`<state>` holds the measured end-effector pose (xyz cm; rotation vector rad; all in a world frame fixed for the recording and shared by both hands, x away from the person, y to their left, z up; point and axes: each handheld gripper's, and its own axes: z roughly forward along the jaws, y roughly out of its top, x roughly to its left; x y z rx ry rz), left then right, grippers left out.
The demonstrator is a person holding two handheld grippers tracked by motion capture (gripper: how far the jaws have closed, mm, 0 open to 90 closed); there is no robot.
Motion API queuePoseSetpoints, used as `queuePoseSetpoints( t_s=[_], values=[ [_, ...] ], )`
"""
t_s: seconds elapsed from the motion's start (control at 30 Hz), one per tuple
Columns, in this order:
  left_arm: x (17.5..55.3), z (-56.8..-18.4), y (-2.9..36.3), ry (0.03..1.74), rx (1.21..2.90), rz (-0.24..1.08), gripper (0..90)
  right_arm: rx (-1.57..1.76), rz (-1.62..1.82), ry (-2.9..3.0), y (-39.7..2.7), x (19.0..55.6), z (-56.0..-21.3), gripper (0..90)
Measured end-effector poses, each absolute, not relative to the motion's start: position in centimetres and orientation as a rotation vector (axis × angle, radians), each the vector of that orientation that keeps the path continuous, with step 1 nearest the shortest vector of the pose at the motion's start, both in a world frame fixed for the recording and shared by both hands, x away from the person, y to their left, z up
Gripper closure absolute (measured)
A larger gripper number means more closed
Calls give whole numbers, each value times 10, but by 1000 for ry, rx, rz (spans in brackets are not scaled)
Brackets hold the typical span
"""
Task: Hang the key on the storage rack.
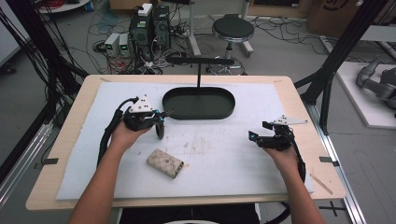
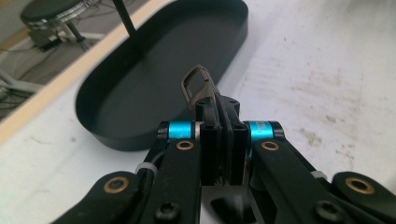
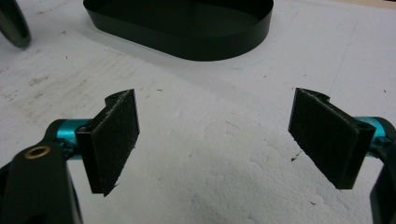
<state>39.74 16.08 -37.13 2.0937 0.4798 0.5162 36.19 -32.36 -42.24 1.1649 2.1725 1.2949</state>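
Note:
My left gripper (image 1: pixel 164 113) hovers over the white foam mat, just left of the black oval tray (image 1: pixel 224 112). In the left gripper view its jaws (image 2: pixel 217 109) are shut on a small brown metal clasp (image 2: pixel 198 86) that sticks up past the tips. A dark oval piece (image 1: pixel 160 129) hangs below that gripper; it also shows in the right gripper view (image 3: pixel 14 23). My right gripper (image 1: pixel 254 136) rests low at the mat's right side. Its jaws (image 3: pixel 217 135) stand wide open with bare mat between the pads. A beige patterned pouch (image 1: pixel 165 163) lies on the mat between the hands.
A thin black post with a crossbar (image 1: pixel 199 70) rises from the tray's far side. The tray's wall (image 3: pixel 187 46) lies ahead of the right gripper. The wooden table's edge (image 1: pixel 299 100) borders the mat. Cables, computer boxes and a stool (image 1: pixel 232 30) stand on the floor behind.

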Motion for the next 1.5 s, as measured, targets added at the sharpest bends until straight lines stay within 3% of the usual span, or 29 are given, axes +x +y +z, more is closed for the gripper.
queuePoseSetpoints(
  t_s=[0.7,1.5],
  values=[
    [446,-293,158,540,1997,735,874,1184,1302,2173,-325,362,-423,165],
    [490,-295,142,566,2056,738,874,1192,1300,2178,-327,364,-424,165]
  ],
)
